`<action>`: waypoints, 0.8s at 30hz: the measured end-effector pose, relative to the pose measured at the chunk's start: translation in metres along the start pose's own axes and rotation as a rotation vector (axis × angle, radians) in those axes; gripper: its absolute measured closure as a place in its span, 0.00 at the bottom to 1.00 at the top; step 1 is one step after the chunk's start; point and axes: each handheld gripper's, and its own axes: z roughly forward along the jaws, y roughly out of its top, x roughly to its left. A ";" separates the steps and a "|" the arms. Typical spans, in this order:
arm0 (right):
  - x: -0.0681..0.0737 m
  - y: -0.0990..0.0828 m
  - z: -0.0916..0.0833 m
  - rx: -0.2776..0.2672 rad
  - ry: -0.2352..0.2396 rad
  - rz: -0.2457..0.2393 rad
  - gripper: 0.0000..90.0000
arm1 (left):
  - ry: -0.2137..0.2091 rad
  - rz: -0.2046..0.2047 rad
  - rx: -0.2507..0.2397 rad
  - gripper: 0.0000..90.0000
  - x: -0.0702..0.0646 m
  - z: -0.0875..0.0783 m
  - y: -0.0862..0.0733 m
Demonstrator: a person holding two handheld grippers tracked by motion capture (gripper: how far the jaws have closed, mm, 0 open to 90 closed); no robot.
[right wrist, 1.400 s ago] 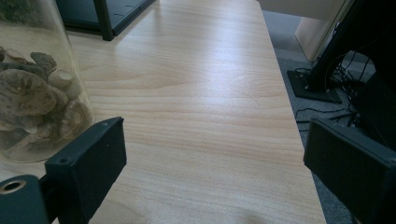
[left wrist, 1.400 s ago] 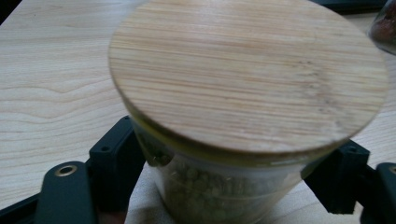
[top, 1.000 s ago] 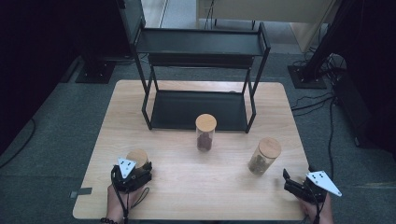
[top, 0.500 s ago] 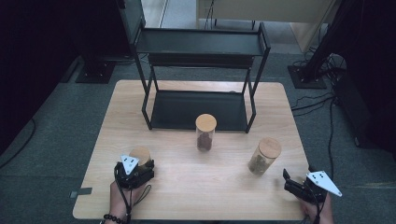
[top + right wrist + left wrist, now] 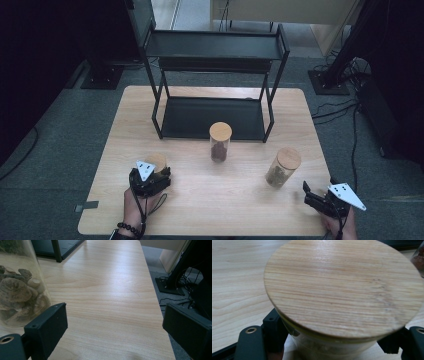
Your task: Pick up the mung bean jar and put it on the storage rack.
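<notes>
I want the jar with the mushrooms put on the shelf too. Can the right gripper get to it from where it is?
Probably yes. The right gripper has its jaws open, and the mushroom jar stands just ahead to one side, with bare table between and nothing blocking.

High view looks down on the table (image 5: 210, 200); both gripper views sit low and close, sharing its wooden top.
</notes>
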 end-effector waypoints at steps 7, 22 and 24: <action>0.000 0.000 0.000 -0.001 0.004 -0.001 0.06 | -0.002 0.003 0.001 0.28 -0.004 0.007 0.005; 0.000 0.000 0.000 -0.003 0.013 0.000 0.06 | 0.000 0.008 0.003 0.28 -0.011 0.024 0.016; 0.000 0.000 0.000 -0.003 0.014 0.000 0.06 | -0.001 0.009 0.003 0.28 -0.011 0.025 0.017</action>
